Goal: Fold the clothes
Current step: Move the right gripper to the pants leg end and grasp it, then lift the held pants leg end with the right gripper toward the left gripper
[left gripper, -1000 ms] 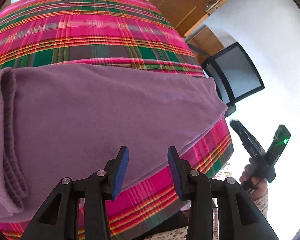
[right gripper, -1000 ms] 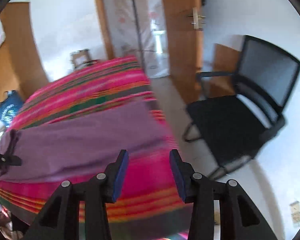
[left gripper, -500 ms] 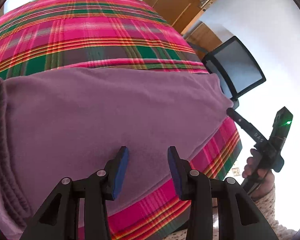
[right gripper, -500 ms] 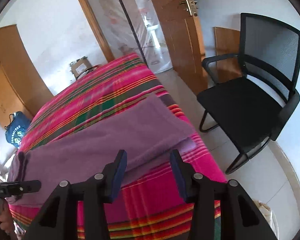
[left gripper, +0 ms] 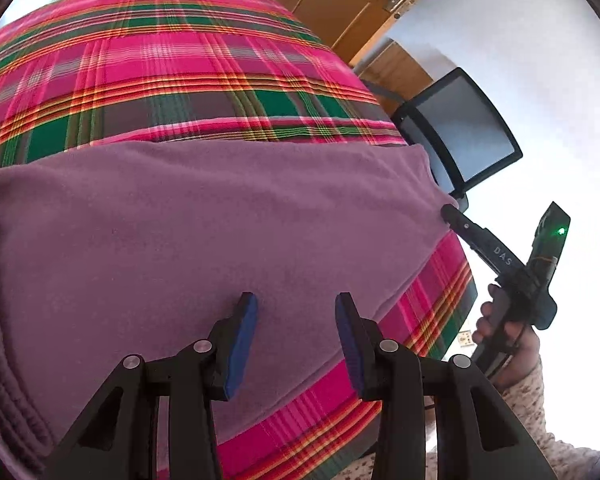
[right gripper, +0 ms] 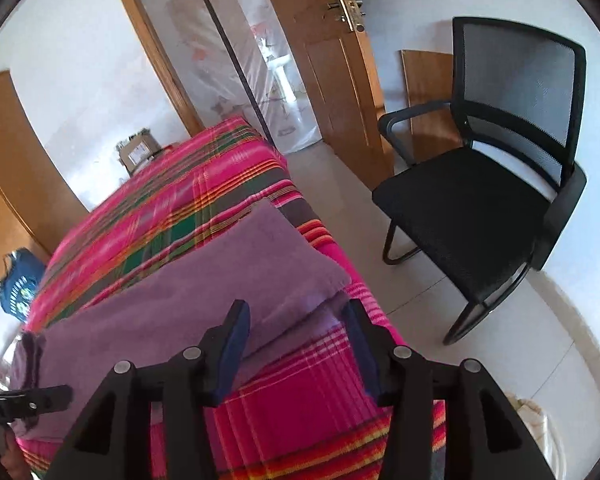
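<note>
Right gripper (right gripper: 296, 320) neared purple garment (left gripper: 204, 240) corner, fingers opening, empty

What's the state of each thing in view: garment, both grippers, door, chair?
Purple fleece garment: lying flat on the pink plaid bedcover, folded over, lower layer showing at the right corner.
Left gripper: open, empty, above the garment.
Right gripper: open, empty, jaws just opening, at the garment's right corner.
Brown wooden door: open.
Black mesh office chair: unoccupied.
</note>
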{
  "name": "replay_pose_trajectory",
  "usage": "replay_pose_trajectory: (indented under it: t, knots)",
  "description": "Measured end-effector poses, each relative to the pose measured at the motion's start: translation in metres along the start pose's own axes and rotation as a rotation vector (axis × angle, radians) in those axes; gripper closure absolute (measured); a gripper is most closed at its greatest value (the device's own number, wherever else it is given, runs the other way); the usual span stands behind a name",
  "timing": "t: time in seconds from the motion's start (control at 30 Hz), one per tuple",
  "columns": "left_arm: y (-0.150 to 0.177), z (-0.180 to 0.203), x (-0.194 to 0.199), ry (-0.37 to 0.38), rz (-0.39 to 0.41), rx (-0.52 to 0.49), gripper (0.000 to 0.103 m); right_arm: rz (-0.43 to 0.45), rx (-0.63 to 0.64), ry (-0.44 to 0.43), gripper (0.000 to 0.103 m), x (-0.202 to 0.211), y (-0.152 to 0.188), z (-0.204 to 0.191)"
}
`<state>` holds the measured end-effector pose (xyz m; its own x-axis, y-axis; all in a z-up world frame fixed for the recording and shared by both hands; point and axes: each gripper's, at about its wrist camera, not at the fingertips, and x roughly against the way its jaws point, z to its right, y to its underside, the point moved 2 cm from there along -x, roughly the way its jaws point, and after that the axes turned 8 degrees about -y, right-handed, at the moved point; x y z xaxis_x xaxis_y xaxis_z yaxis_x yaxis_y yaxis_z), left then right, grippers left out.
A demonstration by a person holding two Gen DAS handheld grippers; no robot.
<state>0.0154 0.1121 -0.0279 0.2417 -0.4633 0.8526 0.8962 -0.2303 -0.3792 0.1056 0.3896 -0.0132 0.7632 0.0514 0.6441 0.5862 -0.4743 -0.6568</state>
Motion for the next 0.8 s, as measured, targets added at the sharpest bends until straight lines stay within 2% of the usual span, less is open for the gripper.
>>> replay_pose_trajectory:
  t: [0.17,0.27,0.3,0.33,0.4,0.47,0.5,0.67,0.8]
  knots:
    - [0.0,0.003,-0.002,-0.008,0.004,-0.006,0.061,0.004,-0.002,0.044,0.052,-0.009,-0.005,-0.006]
    - [0.0,0.002,-0.002,-0.003,0.004,-0.001,0.061,0.006,-0.024,0.028,0.052,-0.013,-0.008,-0.006]
    - [0.0,0.001,-0.001,-0.002,0.005,-0.001,0.061,0.007,-0.036,0.014,0.057,-0.013,-0.01,-0.005]
    - [0.0,0.001,-0.001,0.0,0.005,0.001,0.061,0.004,-0.048,0.001,0.071,-0.015,-0.01,-0.003]
    - [0.0,0.0,-0.002,0.004,0.004,0.006,0.061,-0.006,-0.082,-0.037,0.082,-0.018,-0.01,0.003]
    - [-0.001,-0.001,-0.002,0.009,0.004,0.008,0.061,-0.007,-0.089,-0.061,0.085,-0.018,-0.01,0.004]
    - [-0.001,-0.001,-0.002,0.008,0.003,0.009,0.061,-0.009,-0.09,-0.074,0.09,-0.018,-0.011,0.005]
    - [-0.001,0.002,-0.003,-0.004,0.005,-0.004,0.061,0.031,-0.067,-0.085,0.092,-0.008,-0.015,0.003]
    - [0.001,0.002,-0.002,-0.006,0.004,-0.004,0.061,0.018,-0.064,-0.068,0.092,-0.013,-0.017,0.006]
